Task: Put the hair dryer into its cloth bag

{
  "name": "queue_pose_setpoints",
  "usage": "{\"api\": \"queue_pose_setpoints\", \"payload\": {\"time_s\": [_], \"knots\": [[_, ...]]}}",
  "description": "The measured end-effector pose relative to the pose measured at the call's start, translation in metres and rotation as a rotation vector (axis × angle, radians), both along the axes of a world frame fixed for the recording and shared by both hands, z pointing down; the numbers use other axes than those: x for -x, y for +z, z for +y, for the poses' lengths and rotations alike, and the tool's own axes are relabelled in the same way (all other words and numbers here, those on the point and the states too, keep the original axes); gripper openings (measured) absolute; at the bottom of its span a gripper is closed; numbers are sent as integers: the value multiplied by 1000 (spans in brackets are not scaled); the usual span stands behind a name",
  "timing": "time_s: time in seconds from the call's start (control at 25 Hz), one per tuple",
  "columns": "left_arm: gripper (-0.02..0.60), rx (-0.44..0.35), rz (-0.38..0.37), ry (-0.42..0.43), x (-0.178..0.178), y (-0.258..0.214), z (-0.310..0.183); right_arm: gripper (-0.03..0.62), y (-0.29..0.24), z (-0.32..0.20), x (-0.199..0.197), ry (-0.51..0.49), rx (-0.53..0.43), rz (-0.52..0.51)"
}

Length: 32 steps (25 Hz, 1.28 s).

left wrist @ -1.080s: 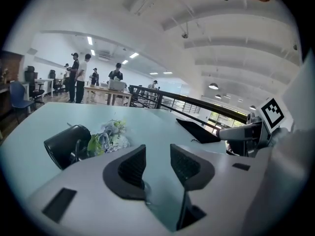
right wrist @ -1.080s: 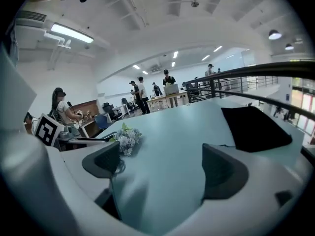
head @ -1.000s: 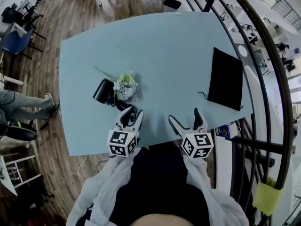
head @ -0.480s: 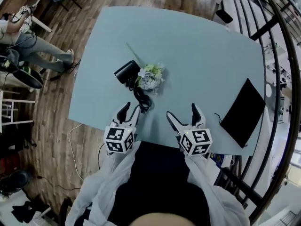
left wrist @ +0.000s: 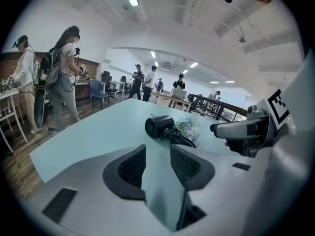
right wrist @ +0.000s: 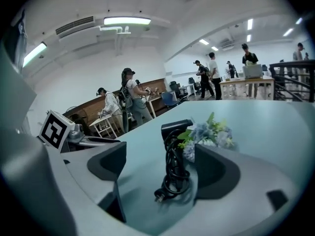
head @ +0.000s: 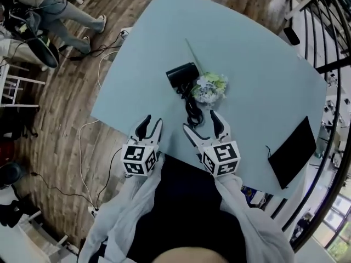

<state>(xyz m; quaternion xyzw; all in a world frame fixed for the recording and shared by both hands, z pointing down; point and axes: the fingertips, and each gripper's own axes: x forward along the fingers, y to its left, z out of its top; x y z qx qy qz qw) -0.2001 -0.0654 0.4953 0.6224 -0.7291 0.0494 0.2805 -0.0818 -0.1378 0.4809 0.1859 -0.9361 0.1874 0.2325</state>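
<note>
The hair dryer (head: 181, 73) is seen lying near the middle of the table (head: 263, 81), just beside a small bunch of flowers (head: 210, 87). Its black cord (head: 193, 111) is coiled toward the near edge. The cloth bag (head: 293, 151) is laid flat at the right edge, well apart from it. The left gripper (head: 151, 122) is held at the near edge with jaws apart and empty. The jaws of the right gripper (head: 201, 121) have just been closing, but are seen apart around the coiled cord, which is not pressed.

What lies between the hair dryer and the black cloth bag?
In the head view, a bunch of flowers lies beside the hair dryer; from there to the bag the table is bare.
</note>
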Motion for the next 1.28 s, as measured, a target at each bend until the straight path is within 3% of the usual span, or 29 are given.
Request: {"api": "queue_pose_setpoints", "payload": {"time_s": [0.16, 0.48, 0.84, 1.04, 1.2, 1.28], "knots": [[156, 3, 24, -20, 22, -1, 7, 426, 11, 3, 38, -53, -5, 69], [156, 26, 48, -29, 59, 8, 7, 435, 39, -19, 87, -50, -10, 206], [156, 40, 75, -24, 82, 21, -9, 437, 79, -37, 95, -42, -28, 424], [156, 54, 95, -19, 84, 30, -10, 405, 105, -39, 93, -63, -16, 567], [156, 63, 109, -14, 86, 34, -11, 403, 106, -39, 94, -82, -5, 563], [156, 68, 112, -14, 88, 39, -13, 365, 105, -40, 96, -70, -1, 540]]}}
